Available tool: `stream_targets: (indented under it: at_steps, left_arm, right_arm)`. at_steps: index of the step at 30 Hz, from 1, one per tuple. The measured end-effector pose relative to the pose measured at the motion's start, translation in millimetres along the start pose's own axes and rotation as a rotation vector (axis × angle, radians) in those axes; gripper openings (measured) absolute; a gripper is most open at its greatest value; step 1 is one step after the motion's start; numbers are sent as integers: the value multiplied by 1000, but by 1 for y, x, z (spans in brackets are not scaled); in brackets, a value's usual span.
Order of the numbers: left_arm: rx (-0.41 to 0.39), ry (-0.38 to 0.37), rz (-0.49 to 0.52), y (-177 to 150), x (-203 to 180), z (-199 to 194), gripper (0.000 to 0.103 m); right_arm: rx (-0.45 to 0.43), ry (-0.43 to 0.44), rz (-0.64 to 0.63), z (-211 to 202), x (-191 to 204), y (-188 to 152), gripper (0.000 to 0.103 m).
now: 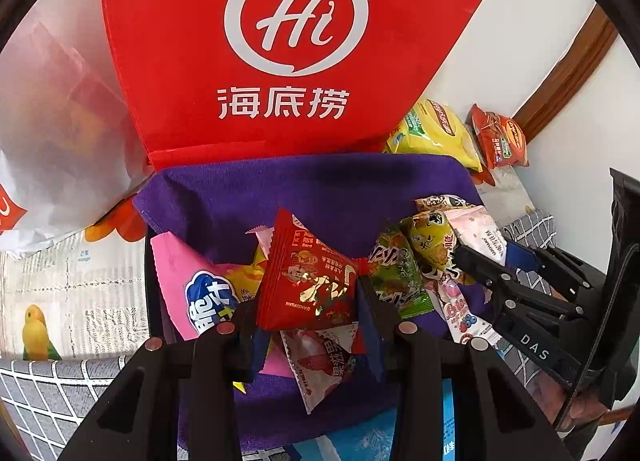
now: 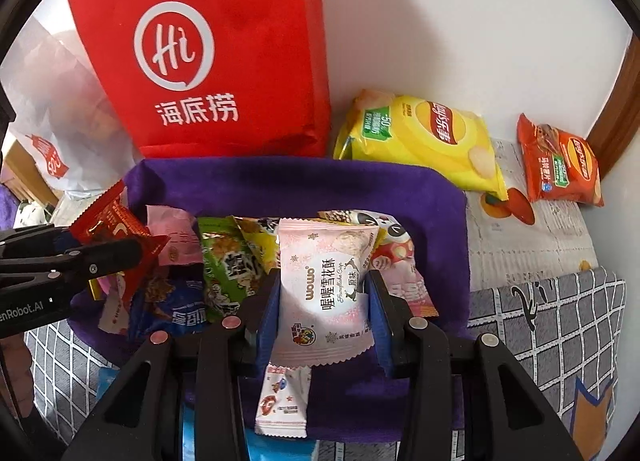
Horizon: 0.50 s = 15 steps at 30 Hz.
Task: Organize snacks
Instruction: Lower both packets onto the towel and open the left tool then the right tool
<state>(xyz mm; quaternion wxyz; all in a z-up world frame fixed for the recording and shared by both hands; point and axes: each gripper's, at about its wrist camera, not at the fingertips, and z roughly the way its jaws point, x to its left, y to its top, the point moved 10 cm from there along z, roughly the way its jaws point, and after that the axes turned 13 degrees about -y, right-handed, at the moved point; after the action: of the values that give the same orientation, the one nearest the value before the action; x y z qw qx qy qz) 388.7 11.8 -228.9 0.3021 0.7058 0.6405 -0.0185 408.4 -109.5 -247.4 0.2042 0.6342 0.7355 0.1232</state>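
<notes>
Gripping upright snacks: left gripper (image 1: 306, 311) the red packet (image 1: 308, 281), right gripper (image 2: 322, 307) the pink packet (image 2: 326, 293).

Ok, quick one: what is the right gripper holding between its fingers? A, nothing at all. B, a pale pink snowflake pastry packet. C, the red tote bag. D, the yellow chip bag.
B: the right gripper is shut on the pale pink packet, pinched on both sides over the purple cloth.
</notes>
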Motion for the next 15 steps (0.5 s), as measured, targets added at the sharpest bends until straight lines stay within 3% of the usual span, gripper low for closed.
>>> stream_targets:
  at_steps: [15]
  left_arm:
    - [6, 3, 8, -2, -1, 3, 38]
  right_arm:
    - [3, -16, -19, 0, -3, -1, 42]
